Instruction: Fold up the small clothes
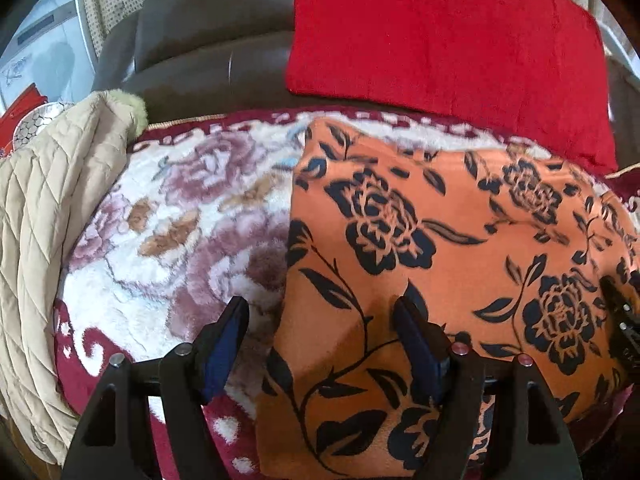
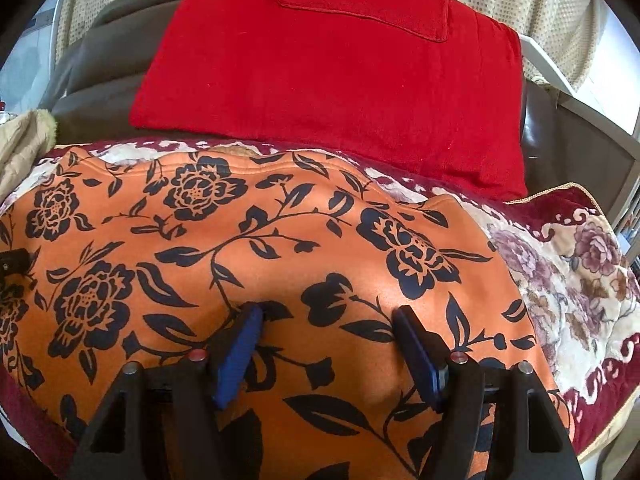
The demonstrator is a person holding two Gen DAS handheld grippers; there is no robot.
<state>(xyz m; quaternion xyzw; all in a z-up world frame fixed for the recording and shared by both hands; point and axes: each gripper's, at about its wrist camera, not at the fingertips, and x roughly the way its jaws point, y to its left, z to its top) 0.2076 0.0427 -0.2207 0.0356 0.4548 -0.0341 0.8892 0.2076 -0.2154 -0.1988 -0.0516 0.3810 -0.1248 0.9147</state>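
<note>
An orange garment with a black flower print (image 1: 440,248) lies flat on a plush floral blanket (image 1: 180,216); it fills most of the right wrist view (image 2: 248,248). My left gripper (image 1: 320,320) is open and empty, straddling the garment's left edge near its front. My right gripper (image 2: 326,320) is open and empty, low over the garment's right half. The right gripper's tip shows at the left wrist view's right edge (image 1: 624,320); the left gripper's tip shows at the right wrist view's left edge (image 2: 12,260).
A red cushion (image 1: 448,36) leans on the dark sofa back (image 1: 208,36) behind the garment, also in the right wrist view (image 2: 332,80). A beige quilted jacket (image 1: 52,216) lies on the left. The blanket (image 2: 568,280) extends right.
</note>
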